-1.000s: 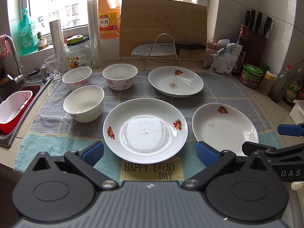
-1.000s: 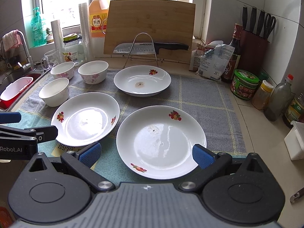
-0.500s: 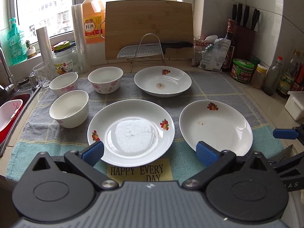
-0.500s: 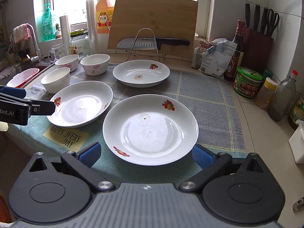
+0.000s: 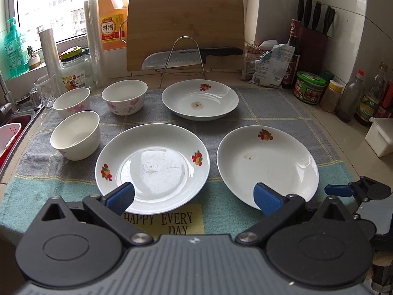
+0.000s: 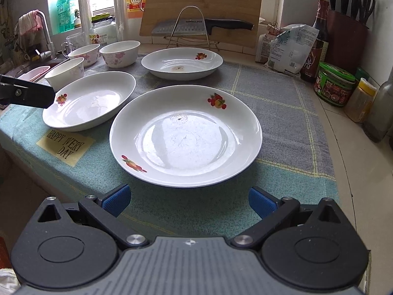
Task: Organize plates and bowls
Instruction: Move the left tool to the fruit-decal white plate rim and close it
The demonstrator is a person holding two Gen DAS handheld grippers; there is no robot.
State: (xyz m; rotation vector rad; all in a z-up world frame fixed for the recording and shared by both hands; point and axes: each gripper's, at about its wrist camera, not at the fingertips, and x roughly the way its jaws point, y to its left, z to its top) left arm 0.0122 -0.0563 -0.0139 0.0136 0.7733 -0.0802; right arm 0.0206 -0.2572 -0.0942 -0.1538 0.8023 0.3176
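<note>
Change since 1 second ago: you have drawn both grippers back and lower toward the counter's near edge. In the right wrist view the near-right plate (image 6: 185,135) now sits ahead of the fingertips instead of between them, and the left wrist view has swung right, away from the sink. Nothing on the towel has shifted. Judgement: you are still lining up, and no stacking has begun.

Item 1. Left gripper (image 5: 194,198): tongs wide, holding nothing, fingertips over the near rim of the near-left plate (image 5: 152,164).

Item 2. Right gripper (image 6: 189,200): tongs wide, holding nothing, just short of the near-right plate's rim.

Item 3. Plates, 3: 2 side by side at the front of the checked towel (image 5: 270,105), apart; the far plate (image 5: 200,100) behind them, before the knife rack (image 5: 183,59).

Item 4. Bowls, 3: the plain bowl (image 5: 76,135) nearest, 2 floral bowls (image 5: 124,97) behind it, all upright and separate.

Hidden or unclear: each gripper body covers the counter's front edge. The sink is cut off at the left. You cannot tell whether the brown marks in the plates are residue or glaze.
</note>
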